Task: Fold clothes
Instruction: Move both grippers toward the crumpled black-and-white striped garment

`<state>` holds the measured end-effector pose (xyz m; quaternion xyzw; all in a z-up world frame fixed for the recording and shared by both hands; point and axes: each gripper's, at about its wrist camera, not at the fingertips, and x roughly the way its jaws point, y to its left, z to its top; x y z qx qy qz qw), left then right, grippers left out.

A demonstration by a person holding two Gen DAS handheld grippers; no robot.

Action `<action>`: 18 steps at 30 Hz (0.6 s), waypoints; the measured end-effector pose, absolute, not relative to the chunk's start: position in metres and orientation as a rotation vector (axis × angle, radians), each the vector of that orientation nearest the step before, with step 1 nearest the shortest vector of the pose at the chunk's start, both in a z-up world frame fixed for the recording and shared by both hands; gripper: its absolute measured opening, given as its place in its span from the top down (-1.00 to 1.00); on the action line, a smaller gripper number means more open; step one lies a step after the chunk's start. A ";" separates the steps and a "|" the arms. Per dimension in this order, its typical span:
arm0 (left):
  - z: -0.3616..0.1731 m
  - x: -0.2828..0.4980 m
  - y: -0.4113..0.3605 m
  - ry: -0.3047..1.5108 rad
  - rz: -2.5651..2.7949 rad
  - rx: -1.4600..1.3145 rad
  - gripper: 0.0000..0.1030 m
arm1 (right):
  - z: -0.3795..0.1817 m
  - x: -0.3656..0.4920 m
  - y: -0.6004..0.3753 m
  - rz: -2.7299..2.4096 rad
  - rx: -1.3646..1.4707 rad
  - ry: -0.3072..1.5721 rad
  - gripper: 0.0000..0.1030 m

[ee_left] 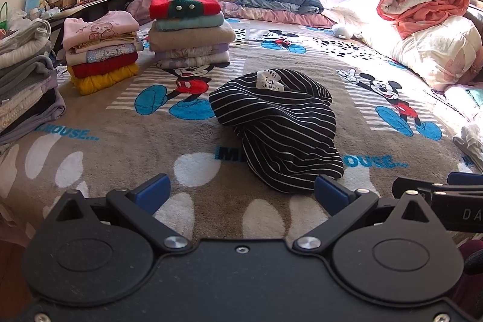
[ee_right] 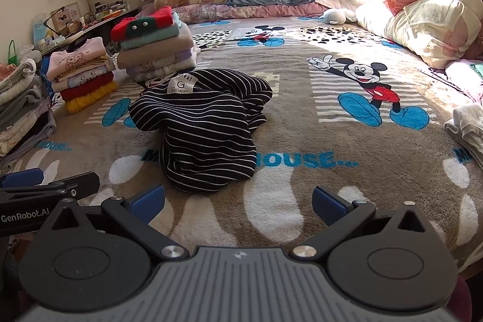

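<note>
We hold our left gripper (ee_left: 241, 195) level and low over the near edge of the bed blanket (ee_left: 120, 135), jaws spread wide and empty. Our right gripper (ee_right: 238, 201) sits just beside it, posed the same, jaws equally wide with nothing between them. Ahead of both, the striped black garment (ee_left: 277, 122) lies crumpled mid-blanket, label up. Beyond, toward the left edge, stand two stacks of folded clothes (ee_left: 190, 32).

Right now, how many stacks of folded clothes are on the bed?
3 clearly: a grey stack at the left edge, a pink-topped stack beside it, and a red-topped stack farther back. Others may lie outside the frame.
</note>
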<state>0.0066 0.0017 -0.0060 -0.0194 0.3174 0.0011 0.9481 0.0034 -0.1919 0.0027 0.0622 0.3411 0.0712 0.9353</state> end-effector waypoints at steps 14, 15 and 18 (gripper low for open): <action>-0.007 0.011 0.001 0.655 -0.002 -0.037 -0.99 | 0.002 0.006 -0.192 0.145 0.130 0.706 -1.00; -0.008 0.011 0.001 0.655 -0.001 -0.037 -0.99 | 0.001 0.006 -0.192 0.145 0.130 0.707 -1.00; -0.009 0.011 0.001 0.657 0.000 -0.037 -1.00 | 0.000 0.007 -0.192 0.146 0.131 0.710 -1.00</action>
